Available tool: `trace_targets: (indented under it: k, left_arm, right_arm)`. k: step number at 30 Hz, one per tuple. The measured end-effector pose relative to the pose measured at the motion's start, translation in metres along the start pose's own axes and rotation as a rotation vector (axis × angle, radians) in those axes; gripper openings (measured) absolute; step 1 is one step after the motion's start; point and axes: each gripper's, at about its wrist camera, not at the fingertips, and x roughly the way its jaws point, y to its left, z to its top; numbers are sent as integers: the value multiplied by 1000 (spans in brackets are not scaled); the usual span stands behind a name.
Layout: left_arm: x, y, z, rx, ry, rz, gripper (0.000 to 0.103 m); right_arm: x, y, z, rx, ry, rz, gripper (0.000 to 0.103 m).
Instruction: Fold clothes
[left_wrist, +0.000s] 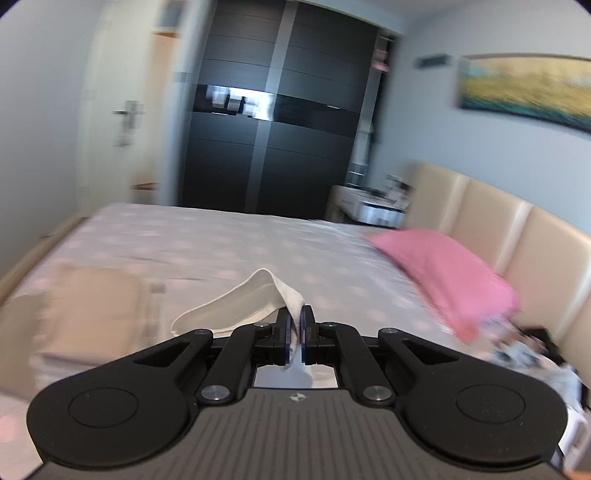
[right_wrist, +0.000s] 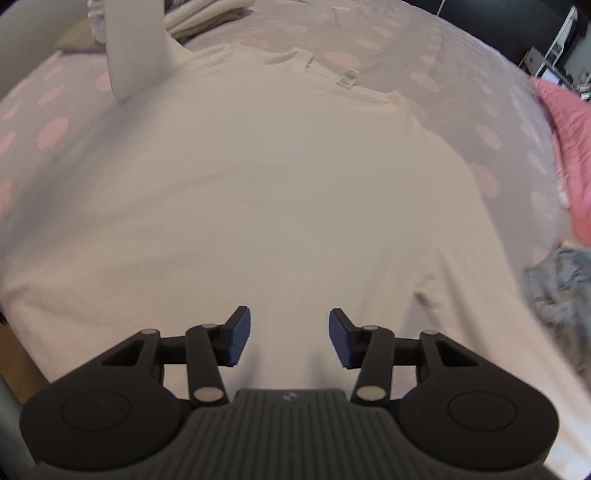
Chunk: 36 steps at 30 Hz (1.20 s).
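Left wrist view: left gripper (left_wrist: 295, 325) clamped on white ribbed sleeve cuff (left_wrist: 240, 302), lifted for folding inward. Right gripper (right_wrist: 290, 336) spread wide, hovering over cream long-sleeved shirt (right_wrist: 277, 184) flat on polka-dot bed (right_wrist: 461, 110).

Soft daylight is seen throughout; motion blur smears both views, glare is reflected on the wardrobe (left_wrist: 273, 107), and edges are bent and vignetted.

The right gripper (right_wrist: 289, 338) hangs with its jaws spread apart over a cream T-shirt (right_wrist: 258, 192) laid flat on the pink-dotted bedsheet (right_wrist: 461, 92), with one sleeve (right_wrist: 135, 48) lifted upright at the upper left and a pink pillow (right_wrist: 569, 147) at the right edge.
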Motion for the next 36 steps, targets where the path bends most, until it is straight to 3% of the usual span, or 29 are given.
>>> trace_targets:
  k: [6,12,20,24,27,32,34,36]
  left_arm:
    - [72,-74,-36,59,129,-150,3]
    - [144,-125,-117,75,325,-221,3]
    - [232,-185,-219,99,589,-298,3]
    - [244,-193,-247,138,688,-297,4]
    - [242,-198,-255,163,720,-297,12]
    - [222,-185,-242,164,699,-306,25]
    - [212,-176,-233,165,689,-302,41]
    - [198,-160,-225,182,668,-289,43]
  right_arm:
    - [-8,-54,-6,72,-23,-25,51]
    - [0,-83,-5,163,-52,-10,51]
    - [31,-89,-10,203,11,-15,50]
    - [36,-88,-10,204,25,-33,50]
    - [37,-87,-10,210,27,-30,50]
    - [38,-87,-5,228,16,-20,50]
    - [38,-89,-2,243,4,-18,50]
    - [36,-91,1,267,-15,-18,51]
